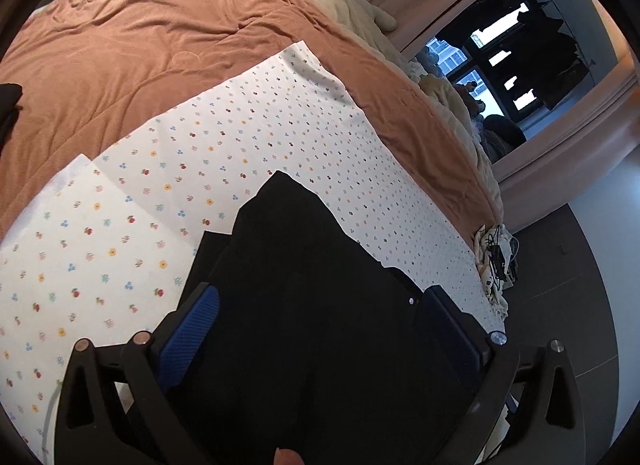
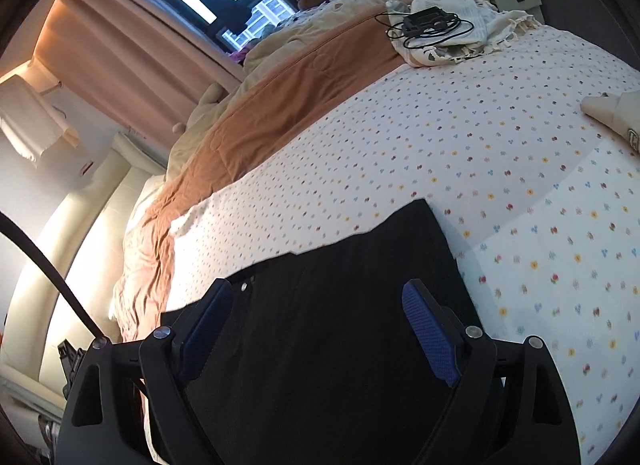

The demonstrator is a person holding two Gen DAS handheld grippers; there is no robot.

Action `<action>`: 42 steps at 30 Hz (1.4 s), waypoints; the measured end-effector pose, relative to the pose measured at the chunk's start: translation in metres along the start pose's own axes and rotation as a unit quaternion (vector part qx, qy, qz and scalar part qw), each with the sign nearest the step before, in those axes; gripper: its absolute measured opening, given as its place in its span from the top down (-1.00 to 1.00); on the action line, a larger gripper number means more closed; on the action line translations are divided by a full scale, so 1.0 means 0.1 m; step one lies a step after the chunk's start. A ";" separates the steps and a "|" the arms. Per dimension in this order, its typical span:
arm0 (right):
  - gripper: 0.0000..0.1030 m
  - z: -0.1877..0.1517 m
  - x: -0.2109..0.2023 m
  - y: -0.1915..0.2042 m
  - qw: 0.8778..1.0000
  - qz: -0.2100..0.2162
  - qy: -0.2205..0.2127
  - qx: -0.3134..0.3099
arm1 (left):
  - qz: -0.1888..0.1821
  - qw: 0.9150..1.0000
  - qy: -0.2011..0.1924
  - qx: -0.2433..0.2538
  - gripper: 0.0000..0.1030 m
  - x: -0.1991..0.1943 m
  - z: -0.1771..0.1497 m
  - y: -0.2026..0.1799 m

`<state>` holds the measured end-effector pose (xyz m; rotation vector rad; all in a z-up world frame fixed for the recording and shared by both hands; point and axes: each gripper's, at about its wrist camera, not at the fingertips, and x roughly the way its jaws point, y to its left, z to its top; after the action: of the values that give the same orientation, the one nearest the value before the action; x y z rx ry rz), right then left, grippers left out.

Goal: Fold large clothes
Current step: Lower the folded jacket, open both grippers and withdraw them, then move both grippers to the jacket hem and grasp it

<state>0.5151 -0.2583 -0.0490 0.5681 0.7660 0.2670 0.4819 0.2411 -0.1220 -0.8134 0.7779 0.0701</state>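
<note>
A black garment lies on the white flower-print sheet of a bed. In the left wrist view my left gripper is open, its blue-padded fingers spread to either side of the garment just above it. In the right wrist view the same black garment lies under my right gripper, which is open too, with its blue pads wide apart over the cloth. Neither gripper holds anything. The garment's near part is hidden below both views.
An orange-brown blanket covers the far side of the bed. A cream cloth with a black cable and box lies at the bed's far corner. A cream object sits at the right. Curtains and a window stand beyond.
</note>
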 end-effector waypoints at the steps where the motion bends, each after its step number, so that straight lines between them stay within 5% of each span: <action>1: -0.67 -0.05 -0.08 0.03 1.000 -0.004 0.004 -0.004 | -0.001 1.000 -0.003 0.003 -1.00 -0.10 -0.04 0.00; 27: -0.67 -1.61 -1.95 1.04 0.995 -0.048 -0.004 -0.088 | -0.053 0.997 -0.032 0.036 -1.00 -2.19 -1.53 0.23; 42: -0.67 -2.14 -1.95 1.28 0.991 -0.030 0.033 -0.125 | -0.049 0.999 -0.015 0.019 -1.00 -2.32 -2.04 0.68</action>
<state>0.2228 -0.1540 0.0119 0.2999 0.7983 0.3225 0.1682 0.2036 -0.1025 -0.8122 0.7077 -0.0197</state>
